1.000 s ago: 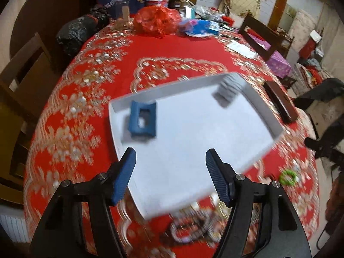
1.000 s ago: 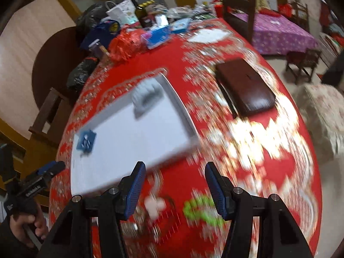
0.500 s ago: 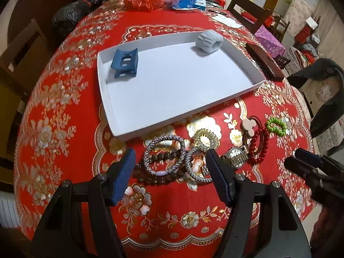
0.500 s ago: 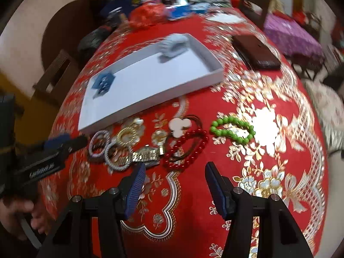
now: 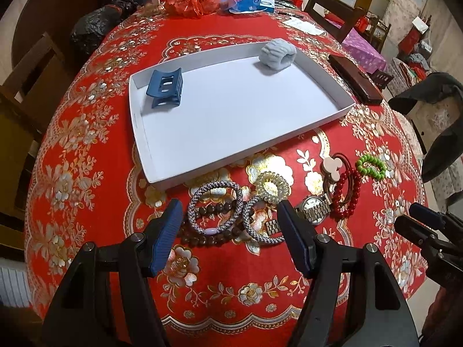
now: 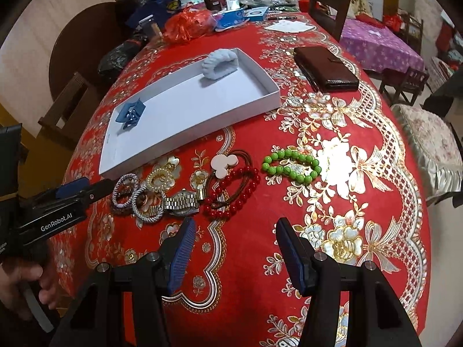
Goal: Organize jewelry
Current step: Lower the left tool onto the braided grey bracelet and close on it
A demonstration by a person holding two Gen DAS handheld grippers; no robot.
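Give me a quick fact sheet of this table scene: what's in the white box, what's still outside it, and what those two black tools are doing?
In tray: blue hair claw; pale blue scrunchie, inside white tray
On cloth, near tray's front edge: braided hair ties, metal watch, red bead bracelet, green bead bracelet
Left gripper: fingers apart, empty, over hair ties
Right gripper: fingers apart, empty, above the cloth near the red beads
Far side: brown wallet

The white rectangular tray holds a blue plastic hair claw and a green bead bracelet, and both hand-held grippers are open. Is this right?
Not quite. The green bead bracelet lies on the red tablecloth, outside the white rectangular tray, as the right wrist view shows. The tray holds the blue plastic hair claw and a pale ribbed scrunchie.
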